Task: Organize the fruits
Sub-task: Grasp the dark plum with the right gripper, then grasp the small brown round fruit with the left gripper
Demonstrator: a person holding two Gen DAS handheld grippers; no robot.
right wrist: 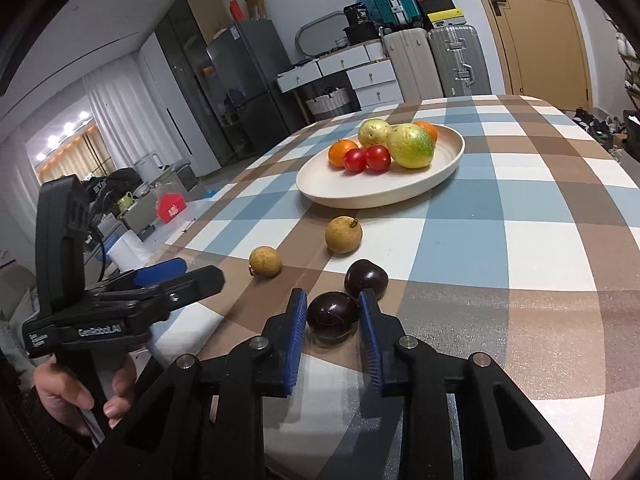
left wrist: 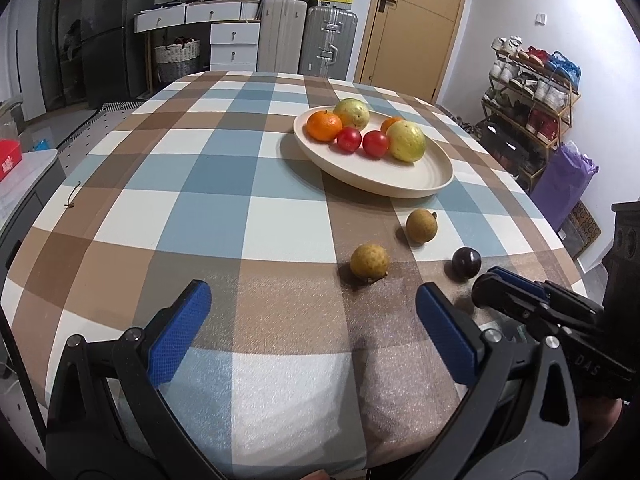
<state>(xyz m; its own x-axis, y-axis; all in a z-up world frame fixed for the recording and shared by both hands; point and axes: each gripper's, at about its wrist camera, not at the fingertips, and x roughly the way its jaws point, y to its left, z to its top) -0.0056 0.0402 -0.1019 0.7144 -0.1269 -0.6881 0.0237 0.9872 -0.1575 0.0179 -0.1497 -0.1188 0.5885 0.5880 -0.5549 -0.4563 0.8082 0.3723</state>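
Observation:
My right gripper [right wrist: 333, 297] is shut on a dark plum [right wrist: 333, 316] that rests on the checked tablecloth. A second dark plum [right wrist: 366, 279] [left wrist: 466, 263] lies just beyond it. Two tan round fruits [right wrist: 265, 261] [right wrist: 343, 235] lie further out, towards the cream plate [right wrist: 360, 197] [left wrist: 376, 184]. The plate holds two oranges, two red tomatoes and two yellow-green fruits. My left gripper [left wrist: 312, 320] stands open over bare cloth, with the nearer tan fruit [left wrist: 369, 262] ahead of its right finger. In the left wrist view the right gripper [left wrist: 486, 282] hides the held plum.
A hand [right wrist: 80, 396] holds the left gripper [right wrist: 200, 271] at the table's left edge. Behind the table stand suitcases [left wrist: 304, 40], white drawers [left wrist: 234, 36] and a door [left wrist: 416, 20]. A shoe rack [left wrist: 528, 92] is at the right.

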